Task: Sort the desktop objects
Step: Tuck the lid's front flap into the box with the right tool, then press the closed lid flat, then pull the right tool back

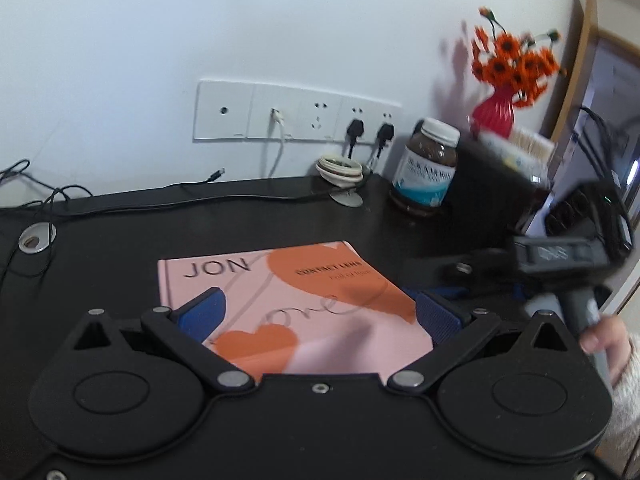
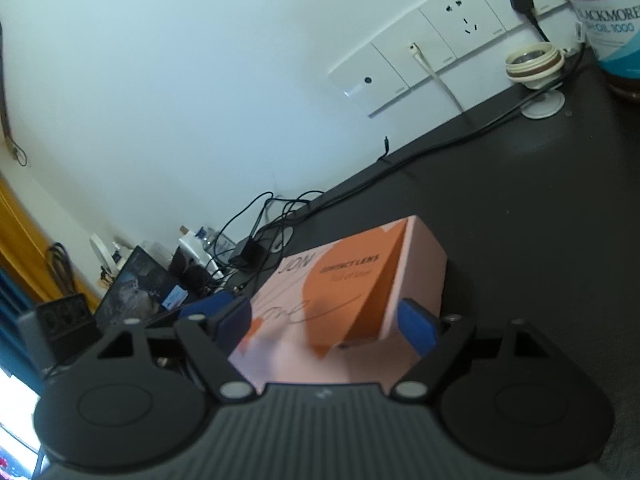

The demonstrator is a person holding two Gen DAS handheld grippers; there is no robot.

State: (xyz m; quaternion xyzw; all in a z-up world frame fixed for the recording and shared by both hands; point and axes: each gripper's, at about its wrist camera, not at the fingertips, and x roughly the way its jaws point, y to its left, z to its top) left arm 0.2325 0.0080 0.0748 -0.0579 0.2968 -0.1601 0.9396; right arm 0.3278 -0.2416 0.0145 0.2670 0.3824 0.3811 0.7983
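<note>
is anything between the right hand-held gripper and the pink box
Nothing visible. The right hand-held gripper is open, with the pink box already lying between its blue pads on the black desk. The brown bottle stands well beyond it.

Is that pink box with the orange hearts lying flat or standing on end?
Lying flat. The pink box rests on its broad face on the black desk, printed lid facing up; the right wrist view shows its low side wall.

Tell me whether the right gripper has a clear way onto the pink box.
Probably yes. The right gripper has its jaws spread to either side of the pink box's near corner, with nothing between them and it; the black desk around it is bare.
</note>
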